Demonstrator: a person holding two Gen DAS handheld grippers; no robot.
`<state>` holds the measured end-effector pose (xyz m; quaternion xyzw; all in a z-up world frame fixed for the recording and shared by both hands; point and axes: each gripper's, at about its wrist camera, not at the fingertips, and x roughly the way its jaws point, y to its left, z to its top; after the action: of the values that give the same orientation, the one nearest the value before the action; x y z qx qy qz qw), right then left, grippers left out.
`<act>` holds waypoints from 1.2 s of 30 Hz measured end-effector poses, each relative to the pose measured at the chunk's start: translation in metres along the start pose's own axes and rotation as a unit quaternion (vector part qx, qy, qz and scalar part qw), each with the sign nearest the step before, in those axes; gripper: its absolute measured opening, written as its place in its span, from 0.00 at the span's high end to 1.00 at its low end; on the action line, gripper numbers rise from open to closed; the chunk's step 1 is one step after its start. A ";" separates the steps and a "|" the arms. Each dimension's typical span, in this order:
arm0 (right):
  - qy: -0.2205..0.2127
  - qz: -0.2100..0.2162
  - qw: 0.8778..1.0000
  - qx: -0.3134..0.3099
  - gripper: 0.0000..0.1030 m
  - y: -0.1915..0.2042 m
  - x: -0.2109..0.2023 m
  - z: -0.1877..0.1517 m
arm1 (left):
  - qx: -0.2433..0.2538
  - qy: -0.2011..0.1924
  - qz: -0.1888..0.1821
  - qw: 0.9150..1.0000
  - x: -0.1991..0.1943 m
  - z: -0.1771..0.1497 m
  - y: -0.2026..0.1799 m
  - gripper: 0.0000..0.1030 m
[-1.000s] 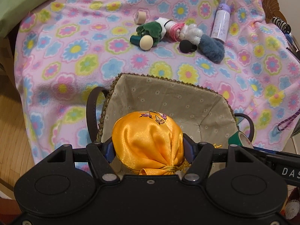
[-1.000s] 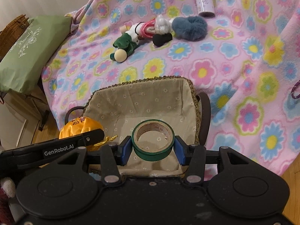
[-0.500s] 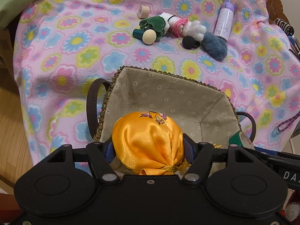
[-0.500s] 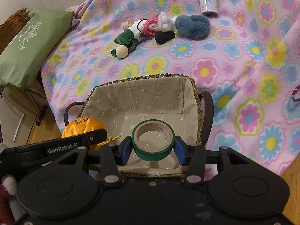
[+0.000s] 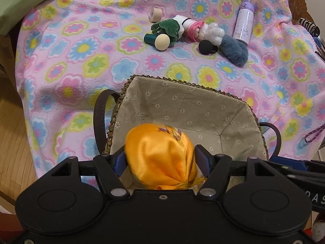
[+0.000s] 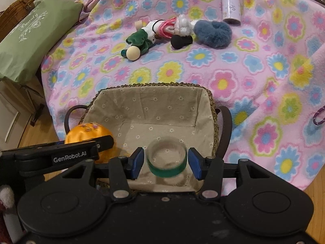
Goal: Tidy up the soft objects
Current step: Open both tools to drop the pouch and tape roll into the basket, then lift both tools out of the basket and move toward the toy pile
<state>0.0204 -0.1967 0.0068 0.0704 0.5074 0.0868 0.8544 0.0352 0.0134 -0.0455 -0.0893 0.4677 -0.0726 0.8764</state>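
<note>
A lined wicker basket (image 5: 182, 85) (image 6: 154, 86) sits on the flowered blanket. My left gripper (image 5: 160, 159) is over its near left corner with its jaws spread; the orange satin pouch (image 5: 160, 158) (image 6: 89, 132) is blurred between them, slipping down. My right gripper (image 6: 165, 162) is open over the basket's near side; the green tape roll (image 6: 166, 160) is blurred and falling free between the pads. Beyond the basket lie a green and pink doll (image 5: 172, 30) (image 6: 154, 32) and a blue fluffy scrunchie (image 5: 233, 50) (image 6: 213, 33).
A purple-capped bottle (image 5: 244, 23) (image 6: 230, 2), a black round-headed piece (image 5: 206, 47) (image 6: 180, 40) and a small beige tape roll (image 5: 156, 14) lie on the blanket. A green bag (image 6: 30, 40) lies left. Wooden floor (image 5: 12, 142) shows at lower left.
Both grippers have opened. The tape roll has left the right pads and drops toward the basket; the pouch has loosened and sinks in the left gripper. Both grippers moved slightly forward over the basket.
</note>
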 end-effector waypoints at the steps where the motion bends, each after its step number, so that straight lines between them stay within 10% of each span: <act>1: 0.000 0.000 1.000 -0.001 0.53 0.000 0.000 0.000 | 0.000 -0.002 0.000 1.000 0.000 0.000 0.000 0.40; 36: 0.000 0.000 1.000 0.014 0.51 -0.002 -0.001 -0.001 | 0.022 0.015 0.018 0.999 0.003 -0.004 -0.003 0.38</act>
<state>0.0189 -0.1992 0.0066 0.0825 0.5083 0.0797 0.8535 0.0337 0.0096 -0.0495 -0.0607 0.4808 -0.0681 0.8721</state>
